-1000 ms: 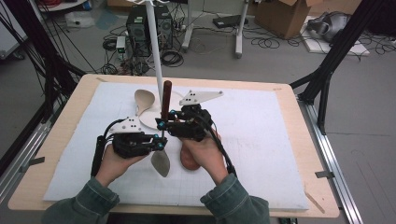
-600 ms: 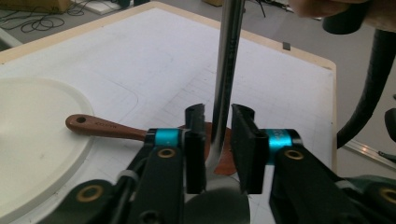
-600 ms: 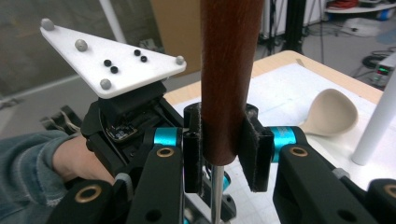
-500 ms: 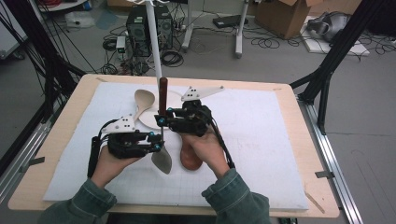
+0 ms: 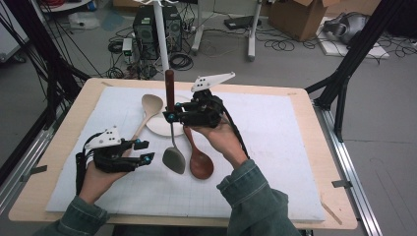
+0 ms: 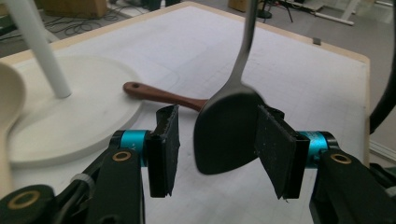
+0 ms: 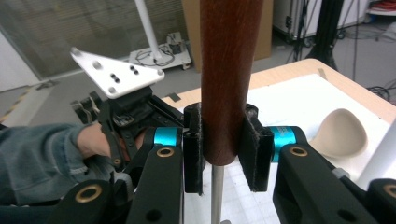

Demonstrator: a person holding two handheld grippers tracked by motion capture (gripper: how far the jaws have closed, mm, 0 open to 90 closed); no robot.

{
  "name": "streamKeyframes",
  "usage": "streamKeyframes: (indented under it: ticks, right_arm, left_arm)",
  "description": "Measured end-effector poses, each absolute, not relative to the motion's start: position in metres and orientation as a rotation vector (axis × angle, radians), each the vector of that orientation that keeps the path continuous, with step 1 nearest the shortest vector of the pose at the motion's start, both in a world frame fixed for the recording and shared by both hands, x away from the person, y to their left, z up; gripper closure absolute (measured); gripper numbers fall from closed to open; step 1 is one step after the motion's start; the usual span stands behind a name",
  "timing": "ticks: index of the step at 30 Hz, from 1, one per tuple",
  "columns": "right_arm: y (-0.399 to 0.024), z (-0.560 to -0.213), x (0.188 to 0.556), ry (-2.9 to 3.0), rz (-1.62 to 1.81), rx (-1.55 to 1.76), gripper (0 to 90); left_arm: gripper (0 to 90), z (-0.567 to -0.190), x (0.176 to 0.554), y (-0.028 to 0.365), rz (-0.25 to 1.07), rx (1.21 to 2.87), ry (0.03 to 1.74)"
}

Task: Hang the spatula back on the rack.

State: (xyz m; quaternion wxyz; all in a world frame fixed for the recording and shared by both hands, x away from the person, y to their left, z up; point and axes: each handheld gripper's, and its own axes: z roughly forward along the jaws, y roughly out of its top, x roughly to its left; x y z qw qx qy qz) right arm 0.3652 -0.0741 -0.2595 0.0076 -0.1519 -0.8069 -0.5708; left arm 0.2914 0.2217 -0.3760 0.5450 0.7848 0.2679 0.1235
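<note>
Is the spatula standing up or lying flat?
Standing up. The right gripper clamps the spatula by its brown handle, blade hanging down above the table.

Desk under white grid mat. Pale wooden spoon at 11 o'clock, brown wooden spoon near center, white stand base between.

The spatula has a glossy dark wooden handle and smooth grey metal blade; the brown spoon is polished wood.
</note>
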Motion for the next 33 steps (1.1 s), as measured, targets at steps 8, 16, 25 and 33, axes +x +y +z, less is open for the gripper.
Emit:
streamKeyframes:
  ticks: [8,16,25,33]
  right_arm:
    - [-0.064,-0.243,0.382,-2.544,-1.759,-0.413,73.6]
    - [-0.052,-0.229,0.398,-2.557,-1.749,-0.416,73.6]
    - [-0.041,-0.216,0.417,-2.549,-1.757,-0.429,73.6]
    - [-0.028,-0.199,0.431,-2.565,-1.756,-0.429,73.6]
  left_arm:
    - [35.4,-0.386,0.295,0.244,0.317,1.830,0.711]
    - [24.4,-0.389,0.295,0.250,0.361,1.824,0.751]
    - [20.5,-0.390,0.295,0.253,0.373,1.819,0.771]
    - [19.5,-0.390,0.296,0.255,0.381,1.814,0.783]
